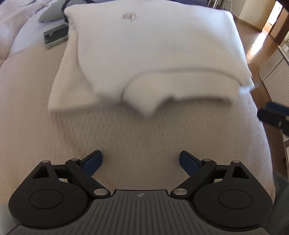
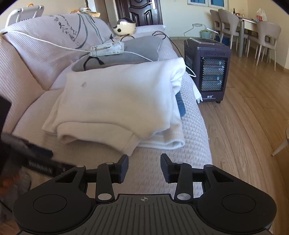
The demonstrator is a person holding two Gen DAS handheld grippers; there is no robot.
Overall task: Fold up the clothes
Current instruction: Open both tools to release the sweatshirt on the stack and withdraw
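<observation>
On a beige textured sofa cover (image 1: 126,137), a white sweater (image 1: 144,54) lies folded into a thick bundle, a small faint emblem (image 1: 130,16) showing on its upper layer, as I hold a two-finger gripper in each hand short of its near edge. My left gripper (image 1: 140,159) hangs above bare cover with its blue-padded fingers (image 1: 93,162) spread wide and nothing between them; my right gripper (image 2: 144,168) likewise stands parted and empty, its dark fingers (image 2: 122,168) just short of the sweater's folded hem. From the right wrist camera, the sweater rests on a flat white cloth (image 2: 162,141) whose edge shows along the sofa's front, and a dark blue fabric (image 2: 180,104) peeks out beneath the sweater's far right side. Behind the bundle sit a grey cushion (image 2: 140,47), a white power strip (image 2: 107,48) with its cable, and a pale cushion printed with dark lettering (image 2: 54,32). A dark space heater (image 2: 207,72) stands on the wood floor (image 2: 243,126) beside the sofa, with grey dining chairs (image 2: 267,34) around a table farther back. From the left wrist camera, a small green-edged case (image 1: 56,36) lies just left of the sweater; that view is blurred.
</observation>
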